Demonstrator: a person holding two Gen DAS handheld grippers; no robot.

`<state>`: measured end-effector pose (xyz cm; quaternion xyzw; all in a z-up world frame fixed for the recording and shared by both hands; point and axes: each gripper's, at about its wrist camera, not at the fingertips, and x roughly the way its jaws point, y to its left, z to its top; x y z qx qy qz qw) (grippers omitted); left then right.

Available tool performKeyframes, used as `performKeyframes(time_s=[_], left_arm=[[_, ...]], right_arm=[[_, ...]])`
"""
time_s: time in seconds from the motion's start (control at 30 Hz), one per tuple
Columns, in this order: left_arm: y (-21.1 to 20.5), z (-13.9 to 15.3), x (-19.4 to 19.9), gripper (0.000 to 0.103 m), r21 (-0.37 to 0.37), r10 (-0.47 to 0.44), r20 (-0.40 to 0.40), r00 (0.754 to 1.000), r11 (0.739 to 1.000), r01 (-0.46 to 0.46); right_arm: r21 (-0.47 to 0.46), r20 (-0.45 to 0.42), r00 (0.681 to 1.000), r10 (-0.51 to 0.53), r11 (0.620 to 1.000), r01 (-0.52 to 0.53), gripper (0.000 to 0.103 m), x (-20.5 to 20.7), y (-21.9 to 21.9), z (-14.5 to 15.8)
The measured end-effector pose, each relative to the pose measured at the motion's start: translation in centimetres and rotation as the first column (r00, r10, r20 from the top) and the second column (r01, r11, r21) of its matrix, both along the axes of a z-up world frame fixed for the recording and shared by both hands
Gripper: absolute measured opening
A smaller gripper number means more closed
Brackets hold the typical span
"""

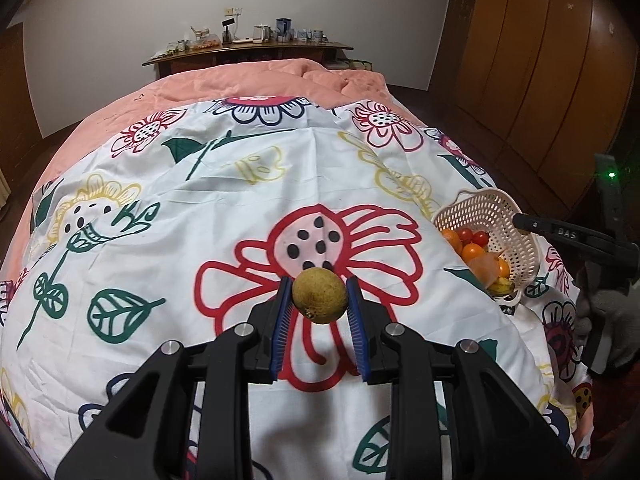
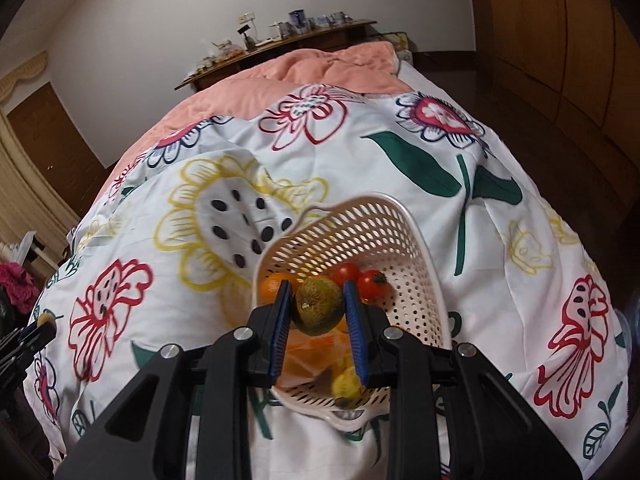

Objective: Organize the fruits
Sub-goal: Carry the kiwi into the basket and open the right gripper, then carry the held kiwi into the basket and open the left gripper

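Note:
My left gripper (image 1: 319,294) is shut on a round brownish-green fruit (image 1: 319,295), held above the flowered cloth (image 1: 200,200) over a red flower print. The cream perforated basket (image 1: 486,210) sits tilted at the right, holding small tomatoes (image 1: 472,237) and oranges (image 1: 472,252). My right gripper (image 2: 316,304) is shut on a second brownish-green fruit (image 2: 318,307), right over the basket (image 2: 360,224). Inside it lie red tomatoes (image 2: 374,284), an orange (image 2: 272,285) and a yellow fruit (image 2: 347,386). The right gripper's body (image 1: 576,240) shows at the right edge of the left wrist view.
The cloth covers a bed with a pink quilt (image 1: 260,80). A wooden headboard shelf (image 1: 248,50) with cups and jars stands at the far end. Wooden wardrobe doors (image 1: 540,60) line the right side. The left gripper (image 2: 36,332) shows at the left edge of the right wrist view.

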<state>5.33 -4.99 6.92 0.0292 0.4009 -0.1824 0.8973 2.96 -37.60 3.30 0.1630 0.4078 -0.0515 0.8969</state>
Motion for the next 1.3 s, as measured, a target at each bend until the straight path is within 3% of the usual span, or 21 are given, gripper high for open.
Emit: performKeyframes(time_s=[0.3, 0.63, 0.73, 1.07, 1.17, 1.3], left_arm=[[-1.0, -0.3, 0.2, 0.028, 0.005, -0.016, -0.016, 1.000, 1.000, 0.016], [-1.5, -0.3, 0.3, 0.028, -0.002, -0.032, -0.023, 0.999, 0.999, 0.032], [-2.2, -0.3, 0.4, 0.027, -0.010, -0.046, -0.032, 0.998, 0.999, 0.046], [-8.1, 0.3, 0.8, 0.027, -0.002, -0.168, -0.041, 0.985, 0.986, 0.168], [-10.5, 0.4, 1.1, 0.027, 0.002, -0.206, -0.045, 0.978, 0.979, 0.206], [-14.1, 0.3, 1.8, 0.027, 0.008, -0.264, -0.057, 0.963, 0.964, 0.264]], right_arm=[[0.042, -0.028, 0.998, -0.054, 0.998, 0.055, 0.028, 0.4, -2.0, -1.8], [0.059, 0.003, 0.997, -0.077, 0.995, 0.076, 0.031, -0.4, -2.5, -1.2], [0.062, 0.016, 0.997, -0.081, 0.995, 0.080, 0.042, -0.7, -2.5, -1.0], [0.107, 0.082, 0.989, -0.123, 0.988, 0.114, 0.052, -2.8, -3.7, -0.7], [0.127, 0.101, 0.984, -0.148, 0.983, 0.135, 0.065, -3.7, -4.6, -0.8], [0.129, 0.118, 0.979, -0.164, 0.980, 0.149, 0.069, -4.6, -5.4, -1.0]])
